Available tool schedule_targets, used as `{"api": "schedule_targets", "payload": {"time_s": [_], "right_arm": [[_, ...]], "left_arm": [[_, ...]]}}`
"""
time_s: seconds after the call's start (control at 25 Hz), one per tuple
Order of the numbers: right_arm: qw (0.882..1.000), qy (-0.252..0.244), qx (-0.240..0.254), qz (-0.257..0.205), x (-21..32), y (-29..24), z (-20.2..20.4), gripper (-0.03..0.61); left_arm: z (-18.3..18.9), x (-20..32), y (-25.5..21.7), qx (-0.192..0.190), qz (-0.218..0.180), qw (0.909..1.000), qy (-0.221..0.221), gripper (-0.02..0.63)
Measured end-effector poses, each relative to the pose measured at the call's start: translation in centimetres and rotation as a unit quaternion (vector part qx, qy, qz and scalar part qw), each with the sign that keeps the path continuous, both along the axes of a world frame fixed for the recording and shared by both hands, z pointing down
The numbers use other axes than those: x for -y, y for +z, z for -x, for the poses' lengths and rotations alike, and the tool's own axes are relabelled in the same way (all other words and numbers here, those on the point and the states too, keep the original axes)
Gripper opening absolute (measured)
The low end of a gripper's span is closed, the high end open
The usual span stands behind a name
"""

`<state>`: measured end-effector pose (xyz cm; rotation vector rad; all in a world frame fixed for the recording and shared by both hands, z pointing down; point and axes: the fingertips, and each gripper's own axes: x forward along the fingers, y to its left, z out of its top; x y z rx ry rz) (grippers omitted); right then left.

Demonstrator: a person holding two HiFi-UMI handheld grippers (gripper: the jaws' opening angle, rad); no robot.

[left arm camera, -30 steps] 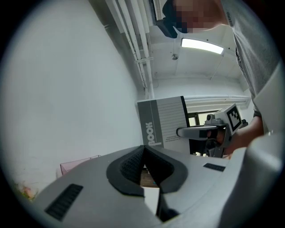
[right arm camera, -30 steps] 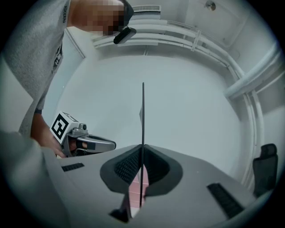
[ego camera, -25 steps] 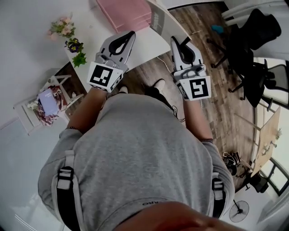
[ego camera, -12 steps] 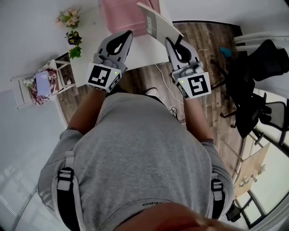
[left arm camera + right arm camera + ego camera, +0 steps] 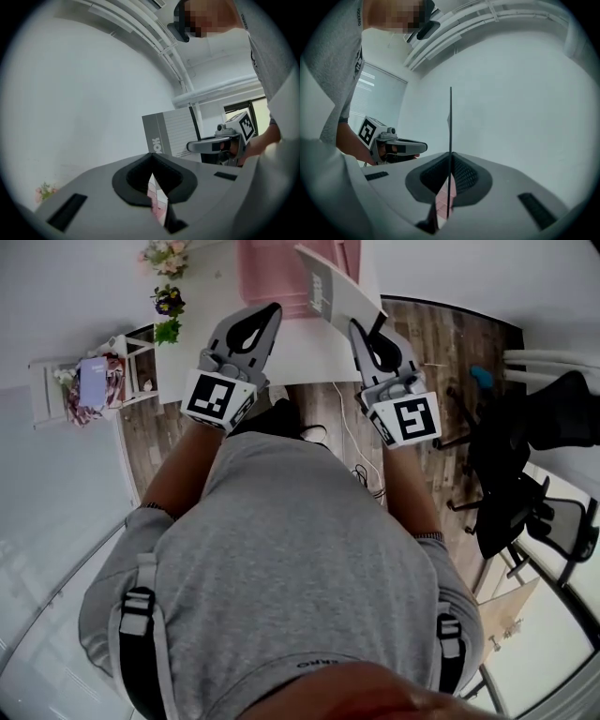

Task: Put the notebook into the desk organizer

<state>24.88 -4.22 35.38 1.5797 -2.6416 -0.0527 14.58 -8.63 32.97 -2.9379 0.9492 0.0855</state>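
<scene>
Right claw: the right claw (image 5: 358,326) is clamped on the lower edge of a thin notebook with a white ruled cover and a grey spine band (image 5: 328,292). In the right gripper view the notebook (image 5: 450,117) is seen edge-on as a dark upright line rising from between the closed jaws (image 5: 450,158).

Left claw: the jaws of the left claw (image 5: 270,309) are brought together with nothing gripped between them. Through the slot behind the tips (image 5: 151,158) only a strip of pink is seen.

Notebook position: it is held upright in the air over the white surface (image 5: 309,352), not yet set in anything. In the head view it overlaps the right part of the organizer.

Container: a pink plastic desk organizer (image 5: 267,273) stands on the surface at the far side, just beyond both claws. Its contents cannot be made out.

Second container: a low white rack (image 5: 52,395) stands on the wooden floor to the left of the surface. A lilac book (image 5: 94,381) and other printed items are kept in it.

Other items: a small pot of purple flowers (image 5: 169,304) is placed at the left edge of the surface.
</scene>
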Motion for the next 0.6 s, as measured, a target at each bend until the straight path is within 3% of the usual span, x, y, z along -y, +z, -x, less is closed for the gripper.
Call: {"api": "schedule_targets", "payload": {"time_s": [0.6], "right_arm": [[0.998,-0.045,0.000,0.035,10.7,0.1,2.7,0.015]], "left_arm": [[2.1,10.4,0.0,-0.025,0.002,0.9995,-0.020,0.020]]}}
